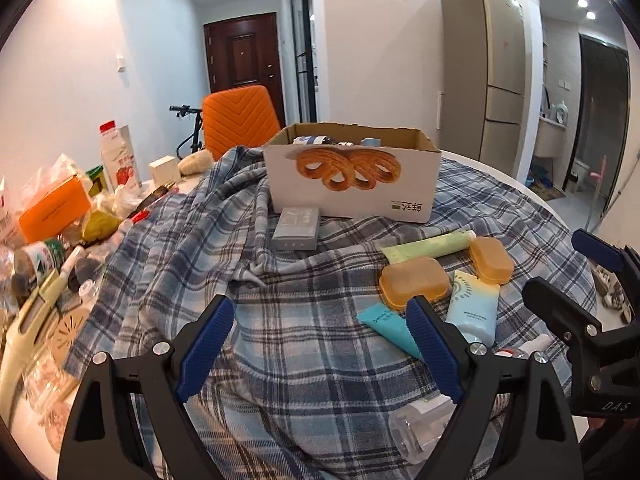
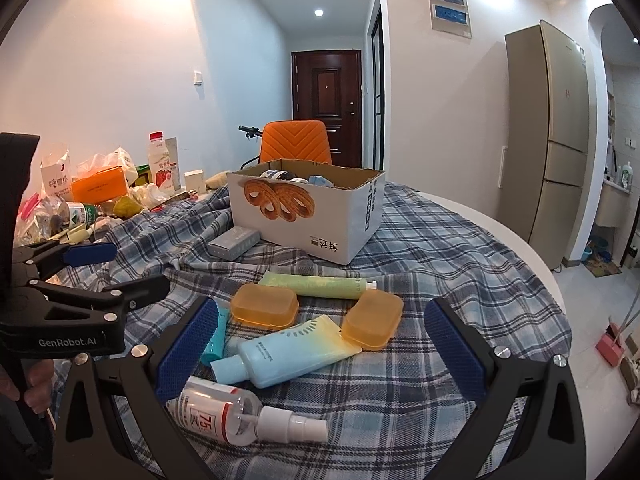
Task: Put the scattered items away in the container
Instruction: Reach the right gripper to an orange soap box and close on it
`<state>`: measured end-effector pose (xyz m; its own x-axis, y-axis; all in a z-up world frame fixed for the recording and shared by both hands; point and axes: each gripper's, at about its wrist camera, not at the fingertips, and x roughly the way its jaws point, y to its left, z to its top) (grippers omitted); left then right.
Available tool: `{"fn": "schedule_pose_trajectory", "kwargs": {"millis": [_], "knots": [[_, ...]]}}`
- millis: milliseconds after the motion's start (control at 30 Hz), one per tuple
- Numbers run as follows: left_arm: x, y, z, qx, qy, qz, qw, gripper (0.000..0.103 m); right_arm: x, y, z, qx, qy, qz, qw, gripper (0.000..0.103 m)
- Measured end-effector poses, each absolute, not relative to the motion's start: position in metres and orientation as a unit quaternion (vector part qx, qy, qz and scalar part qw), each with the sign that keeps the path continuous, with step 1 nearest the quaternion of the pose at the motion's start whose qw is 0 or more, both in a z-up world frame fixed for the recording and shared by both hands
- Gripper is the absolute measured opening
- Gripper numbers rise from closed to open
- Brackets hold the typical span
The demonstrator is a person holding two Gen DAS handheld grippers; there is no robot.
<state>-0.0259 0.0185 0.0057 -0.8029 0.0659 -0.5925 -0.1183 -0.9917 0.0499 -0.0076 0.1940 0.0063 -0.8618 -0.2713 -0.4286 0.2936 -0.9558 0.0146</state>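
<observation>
Both grippers, left and right, stood open, empty. We judged the spray bottle, nearest from the box, best pinched across its body.

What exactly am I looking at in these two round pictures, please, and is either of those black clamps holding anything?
No robot arm is here: a person holds a two-fingered clamp in each hand, each carrying a wide-angle camera looking along its blue-padded fingers. One picture is from the left gripper, the other from the right gripper; each also glimpses the other clamp at its edge. Both stand open and hold nothing.

On the plaid cloth lie two orange soap cases, a green tube, a light blue tube, a teal tube, a clear spray bottle and a grey box. The cardboard box behind already contains some items.
</observation>
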Motion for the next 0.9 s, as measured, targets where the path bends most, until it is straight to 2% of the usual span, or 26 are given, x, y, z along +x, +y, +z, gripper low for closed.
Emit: {"fn": "schedule_pose_trajectory", "kwargs": {"millis": [767, 900], "knots": [[-0.085, 0.026, 0.006, -0.400, 0.052, 0.904, 0.144, 0.090, -0.067, 0.215, 0.015, 0.294, 0.056, -0.922, 0.244, 0.102], [-0.096, 0.026, 0.008, -0.406, 0.054, 0.900, 0.150, 0.090, -0.077, 0.220, 0.011, 0.305, 0.055, -0.919, 0.243, 0.095]]}}
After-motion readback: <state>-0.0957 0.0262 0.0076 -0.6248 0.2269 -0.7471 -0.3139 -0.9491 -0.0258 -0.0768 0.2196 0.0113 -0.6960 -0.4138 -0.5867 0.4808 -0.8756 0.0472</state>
